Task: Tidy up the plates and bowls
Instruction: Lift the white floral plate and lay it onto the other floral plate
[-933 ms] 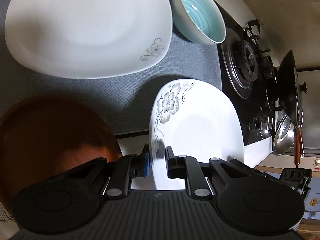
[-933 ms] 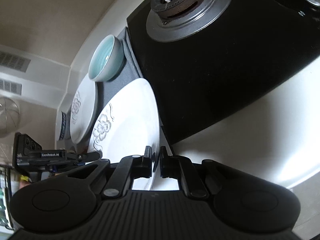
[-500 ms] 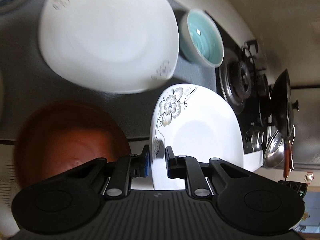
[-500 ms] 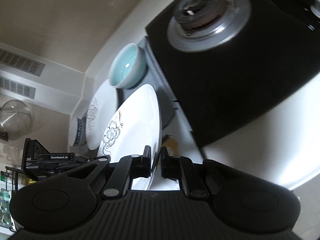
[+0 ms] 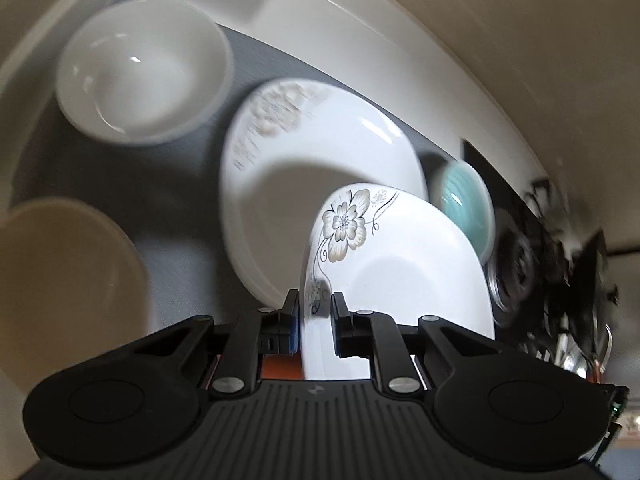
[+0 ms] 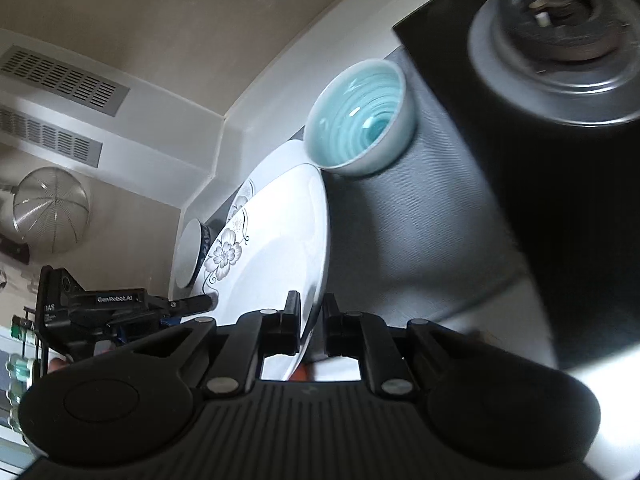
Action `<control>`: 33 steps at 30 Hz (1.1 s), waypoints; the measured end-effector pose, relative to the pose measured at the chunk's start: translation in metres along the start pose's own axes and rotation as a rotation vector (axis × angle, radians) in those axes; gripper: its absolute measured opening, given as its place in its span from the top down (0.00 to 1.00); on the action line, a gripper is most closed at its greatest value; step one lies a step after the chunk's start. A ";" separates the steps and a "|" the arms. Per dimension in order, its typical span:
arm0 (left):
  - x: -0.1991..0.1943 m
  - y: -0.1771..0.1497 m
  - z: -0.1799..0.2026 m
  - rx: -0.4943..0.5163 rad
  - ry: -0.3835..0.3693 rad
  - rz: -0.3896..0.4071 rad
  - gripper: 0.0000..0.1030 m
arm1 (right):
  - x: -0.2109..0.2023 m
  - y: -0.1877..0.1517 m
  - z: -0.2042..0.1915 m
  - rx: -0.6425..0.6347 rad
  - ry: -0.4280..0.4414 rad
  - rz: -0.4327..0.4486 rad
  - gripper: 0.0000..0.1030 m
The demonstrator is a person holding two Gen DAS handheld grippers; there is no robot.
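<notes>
We clamp our left gripper [image 5: 314,312] on the flowered plate's [image 5: 400,272] rim, jaws nearly shut. Our right gripper [image 6: 310,320] pinches its opposite edge. The plate hangs tilted above the grey mat [image 6: 420,240], over the larger plate [image 5: 280,168].

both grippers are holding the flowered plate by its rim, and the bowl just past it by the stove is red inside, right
Not quite: the bowl is turquoise inside, not red, as the right wrist view shows plainly. The rest holds: the left gripper and right gripper both grip the flowered plate by its rim.
</notes>
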State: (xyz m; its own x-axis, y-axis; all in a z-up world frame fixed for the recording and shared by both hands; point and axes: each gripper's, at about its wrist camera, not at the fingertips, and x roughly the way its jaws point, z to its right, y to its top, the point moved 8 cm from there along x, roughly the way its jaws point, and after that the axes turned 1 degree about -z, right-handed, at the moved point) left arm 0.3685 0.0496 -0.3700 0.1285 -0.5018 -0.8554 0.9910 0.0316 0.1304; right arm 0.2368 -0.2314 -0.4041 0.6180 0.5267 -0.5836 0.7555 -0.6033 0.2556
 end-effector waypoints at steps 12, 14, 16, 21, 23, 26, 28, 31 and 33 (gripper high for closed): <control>0.015 0.048 -0.031 -0.070 0.068 0.038 0.84 | 0.070 0.036 0.000 -0.003 -0.010 -0.010 0.89; 0.021 0.055 -0.032 -0.071 0.085 0.046 0.84 | 0.078 0.038 -0.002 -0.020 -0.014 -0.007 0.89; 0.023 0.058 -0.033 -0.082 0.080 0.058 0.84 | 0.081 0.039 -0.004 -0.023 -0.012 0.005 0.89; 0.022 0.063 -0.043 -0.142 0.038 0.052 0.84 | 0.086 0.042 0.000 0.018 -0.027 0.046 0.91; 0.019 0.058 -0.047 -0.177 0.009 0.052 0.82 | 0.088 0.041 0.001 0.024 -0.039 0.060 0.91; 0.010 0.046 -0.054 -0.223 -0.039 0.057 0.79 | 0.088 0.041 0.001 0.025 -0.053 0.090 0.92; 0.004 0.034 -0.055 -0.232 -0.048 0.066 0.79 | 0.086 0.041 0.002 0.019 -0.055 0.111 0.93; 0.001 0.014 -0.055 -0.257 -0.044 0.050 0.75 | 0.084 0.042 0.001 -0.004 -0.070 0.134 0.94; -0.002 0.005 -0.054 -0.281 -0.081 0.046 0.75 | 0.084 0.042 0.002 -0.002 -0.074 0.140 0.94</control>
State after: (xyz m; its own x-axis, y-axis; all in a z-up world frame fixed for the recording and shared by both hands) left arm 0.3752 0.0974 -0.3945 0.1813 -0.5615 -0.8073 0.9575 0.2881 0.0147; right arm 0.3203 -0.2134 -0.4437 0.6998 0.3918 -0.5973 0.6635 -0.6664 0.3401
